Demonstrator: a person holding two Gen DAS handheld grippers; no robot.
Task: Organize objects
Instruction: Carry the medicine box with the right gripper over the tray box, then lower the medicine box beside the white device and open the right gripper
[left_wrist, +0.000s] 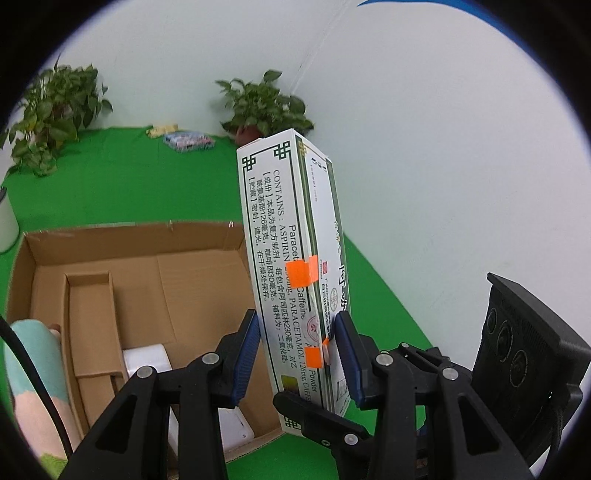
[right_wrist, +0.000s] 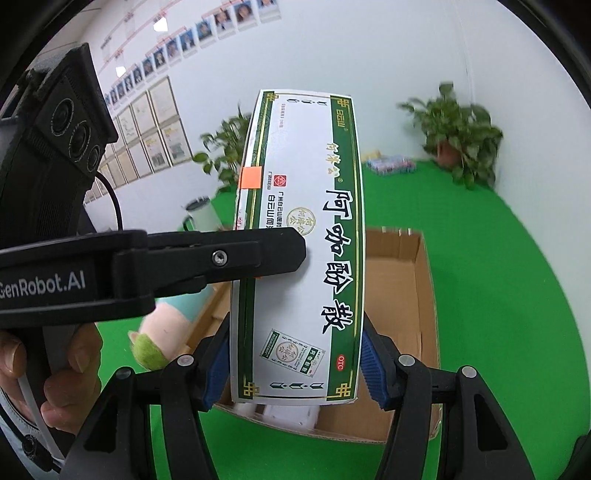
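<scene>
A long white and green medicine box (left_wrist: 291, 266) with orange stickers stands on end in the air above an open cardboard box (left_wrist: 155, 280). My left gripper (left_wrist: 297, 354) is shut on its thin sides near the lower end. My right gripper (right_wrist: 295, 363) is shut on its broad face edges (right_wrist: 295, 236), low down. In the right wrist view the left gripper's finger (right_wrist: 236, 254) crosses the box from the left. The cardboard box (right_wrist: 417, 295) lies below and behind the medicine box.
The cardboard box holds a cardboard divider (left_wrist: 88, 314) and white items (left_wrist: 147, 360). A pastel plush toy (left_wrist: 33, 369) lies at its left side. Potted plants (left_wrist: 266, 107), (left_wrist: 55, 114) and a small packet (left_wrist: 188, 141) sit at the back of the green table. A white cup (right_wrist: 201, 212) stands at left.
</scene>
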